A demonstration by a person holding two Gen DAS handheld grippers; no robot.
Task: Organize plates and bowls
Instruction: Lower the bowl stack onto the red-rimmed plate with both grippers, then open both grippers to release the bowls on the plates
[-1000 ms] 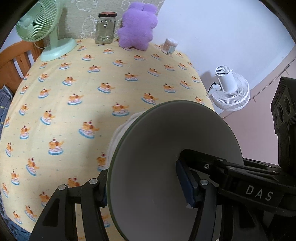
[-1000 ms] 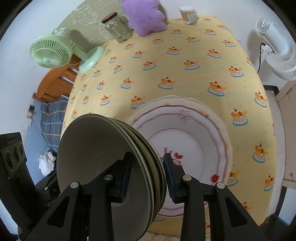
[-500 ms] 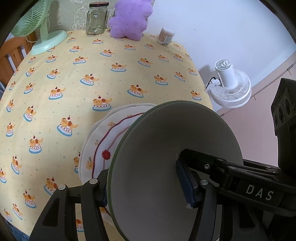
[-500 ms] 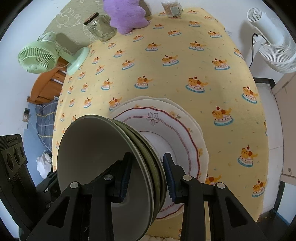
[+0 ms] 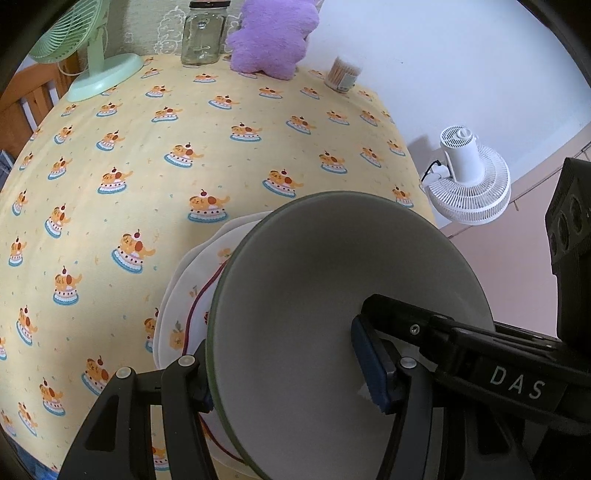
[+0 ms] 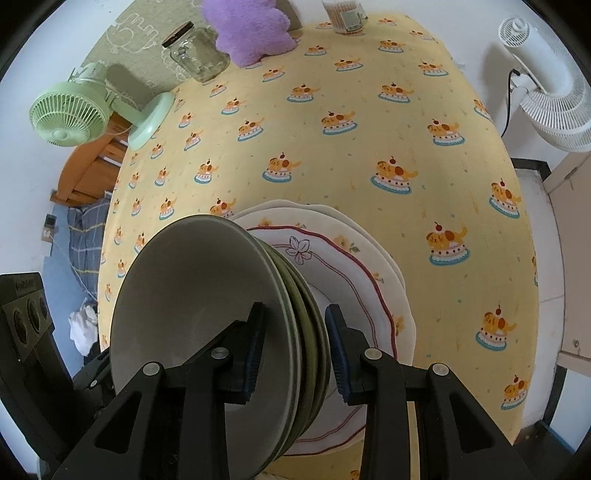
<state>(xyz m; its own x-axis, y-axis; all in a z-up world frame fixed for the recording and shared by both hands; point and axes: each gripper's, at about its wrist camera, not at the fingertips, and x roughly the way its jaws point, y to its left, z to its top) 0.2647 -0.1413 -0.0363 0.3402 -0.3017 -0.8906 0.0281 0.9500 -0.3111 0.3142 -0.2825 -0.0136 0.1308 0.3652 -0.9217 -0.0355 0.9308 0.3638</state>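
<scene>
A nested stack of green-rimmed bowls (image 6: pixel 221 317) is held tilted above the white plates (image 6: pixel 354 273) on the yellow tablecloth (image 6: pixel 332 155), the right gripper (image 6: pixel 293 347) and left gripper (image 5: pixel 284 365) both clamped on its rims; a loosened grip could drop it, chipping the plates

Both views now sit higher and farther back from the tabletop (image 6: pixel 369 122) than a second ago. Stack of plates (image 6: pixel 354 266) on the cloth looks smaller under the held bowls (image 6: pixel 229 295). In the left wrist view the plates (image 5: pixel 192 295), first almost hidden behind the bowl (image 5: pixel 332 295), now show more. Jar (image 6: pixel 197 55) and purple plush (image 6: pixel 247 26) slide toward the top edge.
</scene>
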